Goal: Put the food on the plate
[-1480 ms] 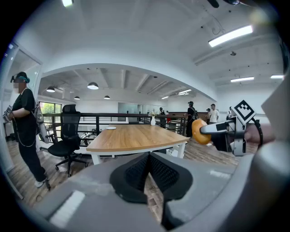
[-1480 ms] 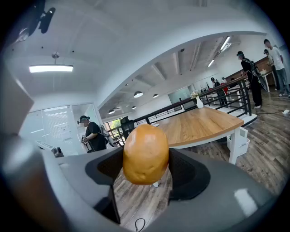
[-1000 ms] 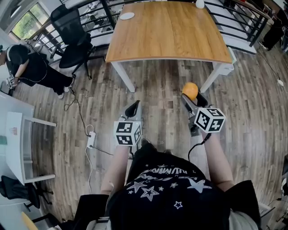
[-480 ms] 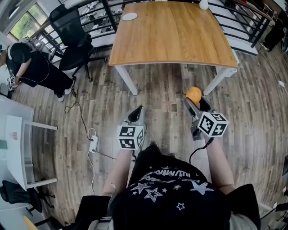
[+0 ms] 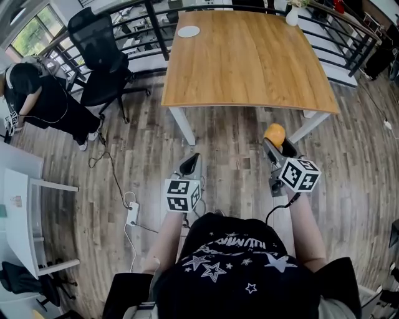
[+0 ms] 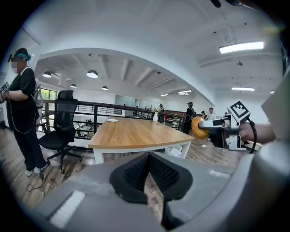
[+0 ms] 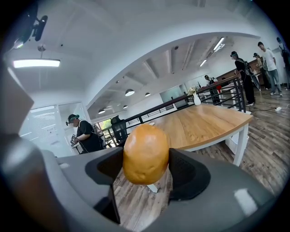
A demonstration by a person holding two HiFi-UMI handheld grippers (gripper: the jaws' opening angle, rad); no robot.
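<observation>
Clamping a rounded, orange-brown piece of food point(image 7: 146, 152) between its two dark pads, the right gripper point(image 7: 146, 168) holds it in the air above the wooden floor point(image 5: 230, 140). The food bulges above and below the pads. The left gripper point(image 6: 147, 174) has its jaws pressed together with nothing between them, and it hangs beside the right one, a little nearer the person's body. In the left gripper view the right gripper and its food show off to the right side.

Ahead of both grippers stands a table point(image 5: 249, 62) with a wood-grain top and white legs. A small white plate point(image 5: 188, 31) lies near its far left corner, well apart from the food, which is off the table and just short of the near right edge. What the plate holds is too small to tell. Near the far right corner a white vase point(image 5: 292, 15) stands upright with a few stems in it.

A black office chair point(image 5: 103, 50) stands left of the table. Further left is a person in black point(image 5: 43, 99). A white power strip point(image 5: 132, 214) lies on the floor, left of the left gripper.
</observation>
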